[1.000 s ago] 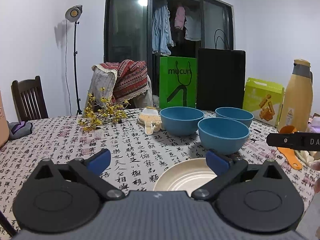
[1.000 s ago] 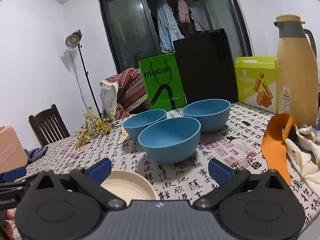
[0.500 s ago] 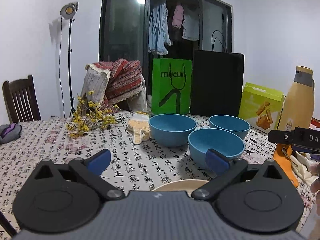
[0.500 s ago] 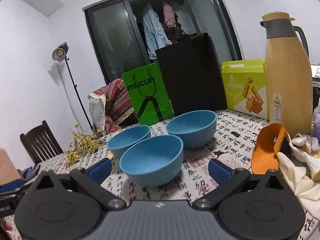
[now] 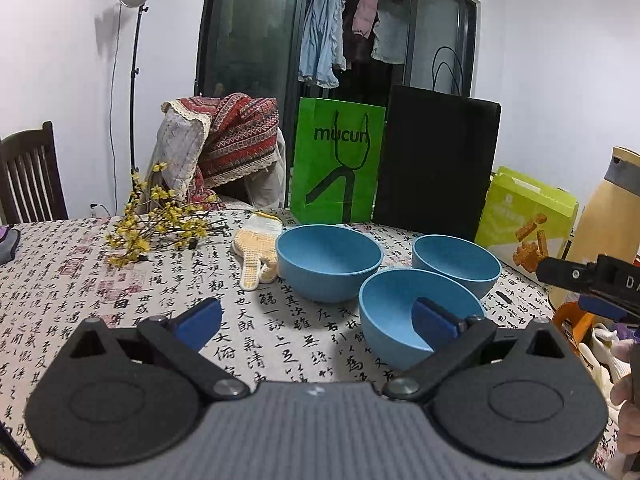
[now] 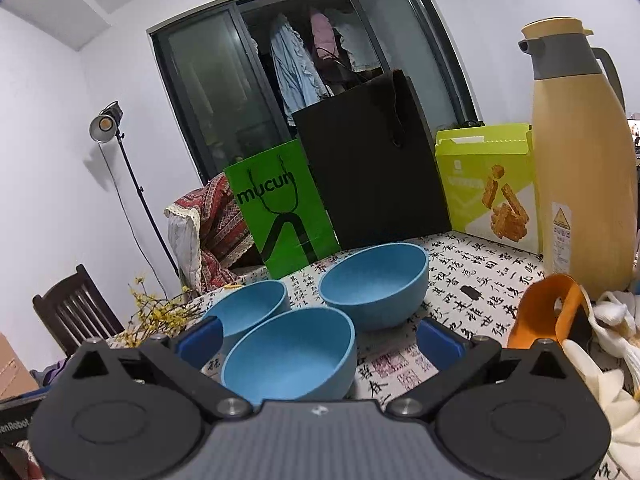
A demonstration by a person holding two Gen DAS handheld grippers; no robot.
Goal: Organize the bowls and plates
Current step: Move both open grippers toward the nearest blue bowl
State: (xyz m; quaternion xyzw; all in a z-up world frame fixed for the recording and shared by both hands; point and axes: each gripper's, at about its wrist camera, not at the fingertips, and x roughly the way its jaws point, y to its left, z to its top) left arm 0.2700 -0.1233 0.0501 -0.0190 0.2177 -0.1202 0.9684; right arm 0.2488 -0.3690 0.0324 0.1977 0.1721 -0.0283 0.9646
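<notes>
Both claws wide open, empty, low over the counter

My right claw frames the nearest of 3 round blue plastic bowls; I'd pinch its rim squarely, then nest it. My left claw view alone shows the knitted yellow-white glove beyond.

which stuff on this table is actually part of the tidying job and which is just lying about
Part of the job:
near blue bowl
left blue bowl
far blue bowl

Just lying about:
green bag
black bag
snack box
thermos jug
knitted glove
yellow flowers
</notes>
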